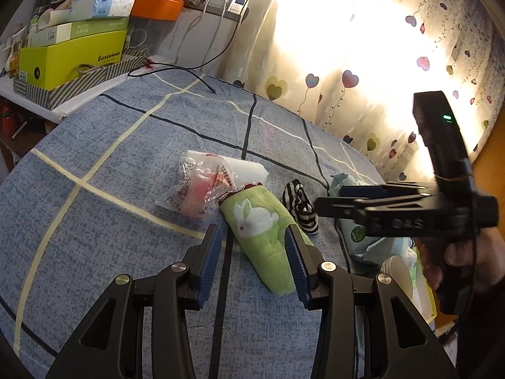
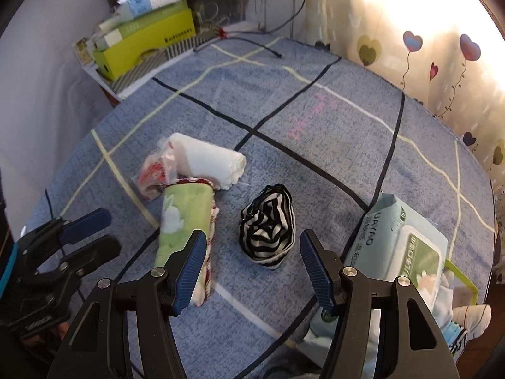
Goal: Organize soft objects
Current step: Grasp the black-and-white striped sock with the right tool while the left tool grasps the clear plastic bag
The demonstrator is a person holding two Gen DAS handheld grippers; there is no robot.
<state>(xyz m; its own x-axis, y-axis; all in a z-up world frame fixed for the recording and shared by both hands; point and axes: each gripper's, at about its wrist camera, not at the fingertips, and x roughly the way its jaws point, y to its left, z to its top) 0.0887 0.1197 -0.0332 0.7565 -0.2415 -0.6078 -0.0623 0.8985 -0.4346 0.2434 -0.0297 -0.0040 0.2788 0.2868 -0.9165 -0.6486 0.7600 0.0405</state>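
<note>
While both tongs hang over a blue checked bedsheet [image 2: 315,120], neither pinches anything. Left gripper [image 1: 252,263]: jaws spread, blue ribbed pads apart, with the near part of a rolled green towel [image 1: 262,230] bearing a white rabbit lying on the sheet beneath and between them; the pads do not press it, and the right pad overlaps the roll's edge in the left wrist view. Right gripper [image 2: 252,268]: jaws spread wide, pointing steeply down at a black-and-white striped cloth bundle [image 2: 268,227], which sits on the sheet just ahead of the gap between its pads, untouched. Beyond the left gripper's tips, touching the far end of the green towel, lie a rolled white towel [image 2: 211,159] and a crumpled clear plastic bag [image 1: 195,186] with red contents. To the right of the right gripper's right finger rests a pale blue wet-wipe pack [image 2: 401,243], partly over a lime-green tray edge [image 2: 464,281]. In the left wrist view the right gripper enters from the right, held by a hand [image 1: 457,252]. Far beyond both tongs, a lime-green box [image 1: 72,57] and an orange tub [image 1: 157,6] stand on a cluttered shelf; a heart-print curtain [image 1: 378,63] glows behind.
</note>
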